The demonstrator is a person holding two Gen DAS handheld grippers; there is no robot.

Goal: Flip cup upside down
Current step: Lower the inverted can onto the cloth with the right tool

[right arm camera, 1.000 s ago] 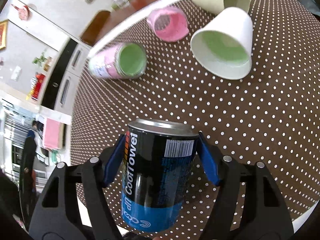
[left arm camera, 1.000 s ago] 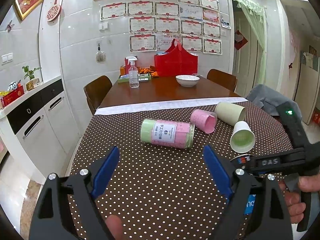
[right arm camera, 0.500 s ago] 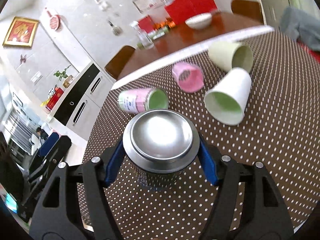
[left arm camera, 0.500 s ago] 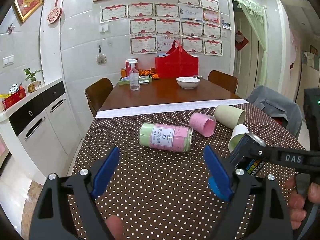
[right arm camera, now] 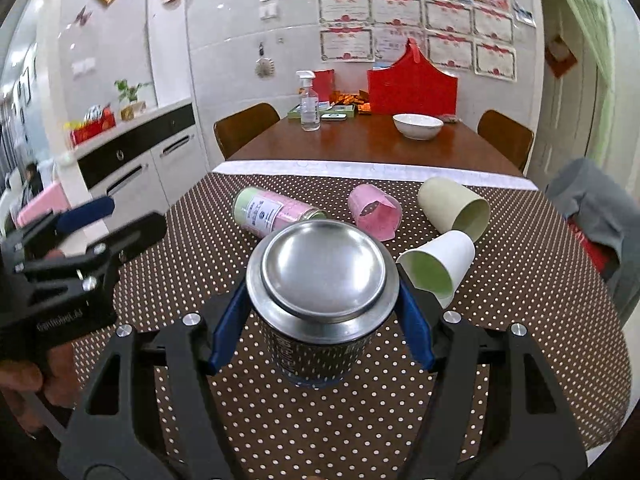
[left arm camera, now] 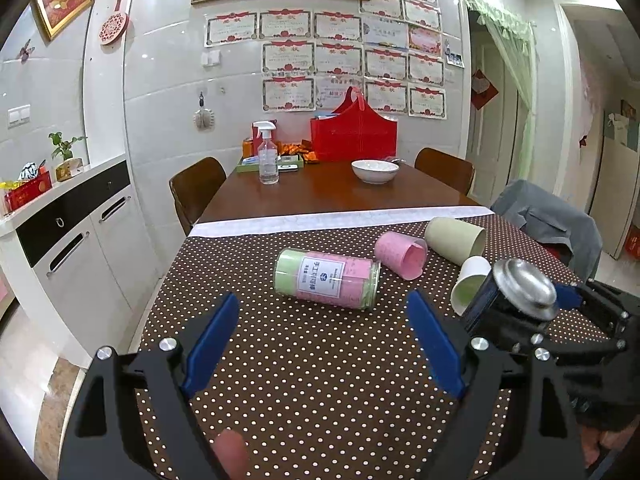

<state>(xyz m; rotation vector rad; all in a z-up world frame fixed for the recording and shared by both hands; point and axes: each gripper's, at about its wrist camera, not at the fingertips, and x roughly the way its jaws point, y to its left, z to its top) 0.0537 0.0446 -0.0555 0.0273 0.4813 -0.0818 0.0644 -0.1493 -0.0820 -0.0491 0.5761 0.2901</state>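
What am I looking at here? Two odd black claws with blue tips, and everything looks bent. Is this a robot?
No robot: a person holds a two-finger tool in each hand, and a wide-angle camera on each tool bends the picture. One picture looks along the left gripper, open and empty. The other looks along the right gripper, whose blue fingers clamp a dark can, shiny end up. On the dotted tablecloth lie a labelled jar, a pink cup, a beige cup and a white cup, all on their sides.

White bowl (left arm camera: 375,171), spray bottle (left arm camera: 267,158), red bag (left arm camera: 353,133) on wooden table (left arm camera: 320,196), certificates (left arm camera: 340,64) on wall.
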